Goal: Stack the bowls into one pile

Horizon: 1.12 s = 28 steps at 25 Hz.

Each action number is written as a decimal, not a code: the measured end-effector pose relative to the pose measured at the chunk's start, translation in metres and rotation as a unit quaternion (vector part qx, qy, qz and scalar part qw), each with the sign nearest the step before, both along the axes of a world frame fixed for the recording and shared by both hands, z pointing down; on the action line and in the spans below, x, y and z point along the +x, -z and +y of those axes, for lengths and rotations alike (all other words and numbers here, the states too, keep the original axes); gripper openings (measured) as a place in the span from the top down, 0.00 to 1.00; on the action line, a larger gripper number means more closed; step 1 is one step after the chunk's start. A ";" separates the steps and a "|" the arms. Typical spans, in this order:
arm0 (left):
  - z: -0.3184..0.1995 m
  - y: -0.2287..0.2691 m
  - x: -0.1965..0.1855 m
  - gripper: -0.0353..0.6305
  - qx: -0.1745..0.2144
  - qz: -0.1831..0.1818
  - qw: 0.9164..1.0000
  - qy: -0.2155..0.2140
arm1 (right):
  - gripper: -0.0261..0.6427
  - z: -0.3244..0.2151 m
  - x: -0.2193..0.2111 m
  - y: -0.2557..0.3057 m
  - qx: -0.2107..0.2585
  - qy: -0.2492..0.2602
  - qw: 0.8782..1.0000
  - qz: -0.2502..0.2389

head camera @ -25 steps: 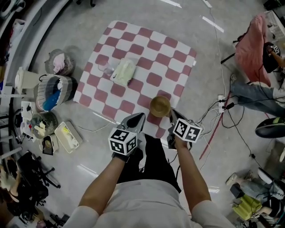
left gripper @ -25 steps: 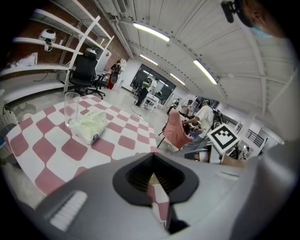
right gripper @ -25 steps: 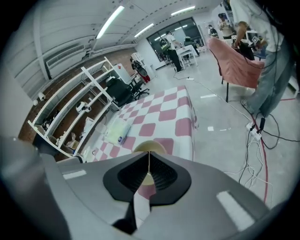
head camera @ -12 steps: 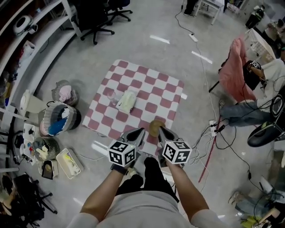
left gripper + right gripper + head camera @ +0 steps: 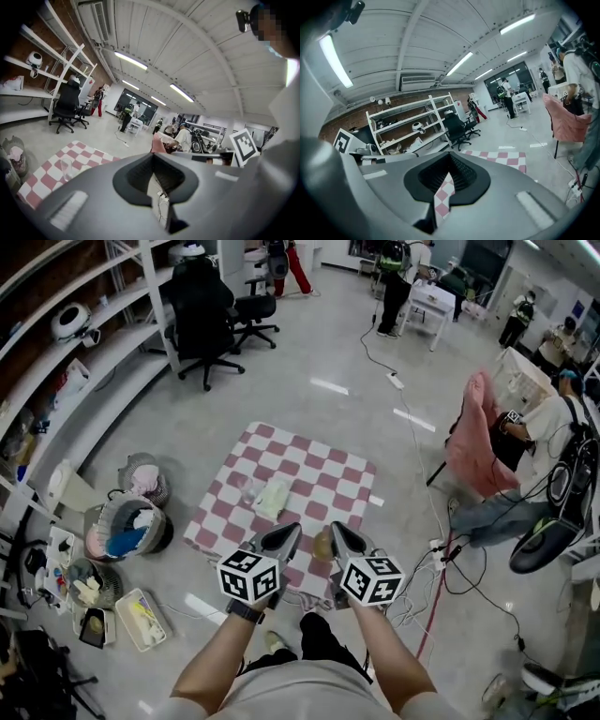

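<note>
Hovering well above the floor, the left gripper (image 5: 281, 538) and right gripper (image 5: 343, 540) each show jaws pinched almost together, holding nothing. The brown bowl (image 5: 323, 546) sits at the checkered mat's (image 5: 309, 474) 6 o'clock edge, between them: 3 o'clock of the left, nearer the right.

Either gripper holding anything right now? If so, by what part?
Nothing held. Left gripper and right gripper both have jaws together on nothing; the bowl sits on the cloth.
</note>
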<state>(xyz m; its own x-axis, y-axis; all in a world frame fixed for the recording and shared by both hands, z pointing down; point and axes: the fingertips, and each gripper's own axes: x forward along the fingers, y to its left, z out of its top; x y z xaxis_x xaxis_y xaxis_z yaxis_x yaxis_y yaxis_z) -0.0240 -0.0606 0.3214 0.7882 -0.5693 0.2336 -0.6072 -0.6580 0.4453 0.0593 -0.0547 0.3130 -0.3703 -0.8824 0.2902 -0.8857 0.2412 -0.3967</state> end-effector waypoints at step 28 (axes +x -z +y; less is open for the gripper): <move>0.019 0.163 -0.040 0.94 0.169 0.020 0.985 0.011 | 0.95 0.015 -0.033 0.157 0.171 0.026 0.984 0.037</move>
<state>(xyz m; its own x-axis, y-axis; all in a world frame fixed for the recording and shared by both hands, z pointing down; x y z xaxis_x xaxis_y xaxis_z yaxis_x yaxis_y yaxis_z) -0.0635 -0.0411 0.1588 0.7792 -0.6268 -0.0024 -0.6100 -0.7592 0.2268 0.0259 -0.0398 0.1557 -0.4074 -0.9132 0.0065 -0.8915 0.3961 -0.2199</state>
